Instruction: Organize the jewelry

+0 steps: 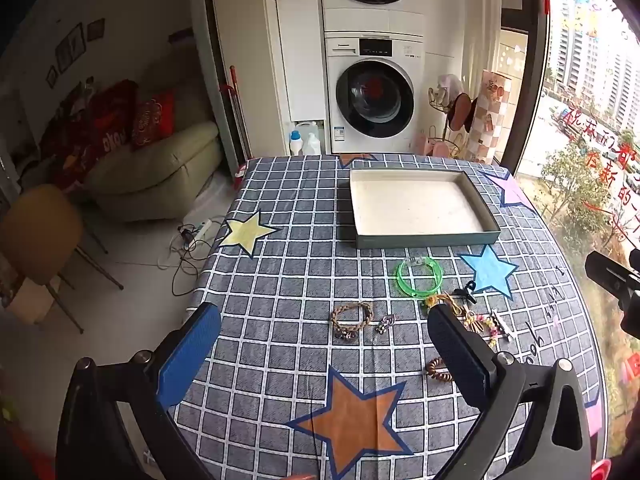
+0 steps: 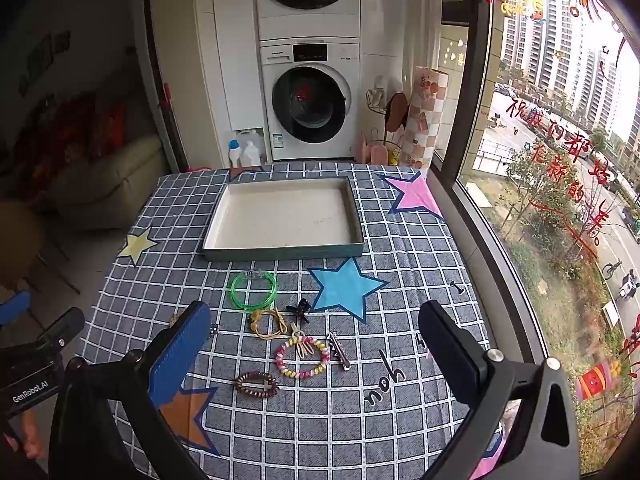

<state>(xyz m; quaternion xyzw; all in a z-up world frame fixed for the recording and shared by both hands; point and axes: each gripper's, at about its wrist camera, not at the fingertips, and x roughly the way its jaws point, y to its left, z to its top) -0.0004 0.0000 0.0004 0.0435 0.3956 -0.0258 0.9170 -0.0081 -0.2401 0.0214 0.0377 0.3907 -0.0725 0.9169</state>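
Laundry machines stand stacked behind a table (image 2: 400,420) under a checked, star-printed cloth. At upper centre of both views sits a shallow tray (image 2: 280,250), nothing in it, evidently the destination for the jewelry. The pieces lie loose below it, apart from one another, which should make single picks easy: green bangle (image 2: 253,291), yellow cord bracelet (image 2: 269,323), black clip (image 2: 299,309), pastel bead bracelet (image 2: 302,358), metal hair clip (image 2: 339,351), brown coil tie (image 2: 256,385). A braided bracelet (image 1: 351,316) lies at centre of the left view. Left gripper (image 1: 324,340) and right gripper (image 2: 316,344) hover above, jaws released wide, grasping nothing, angled down as if choosing a first piece. No sorting appears started.
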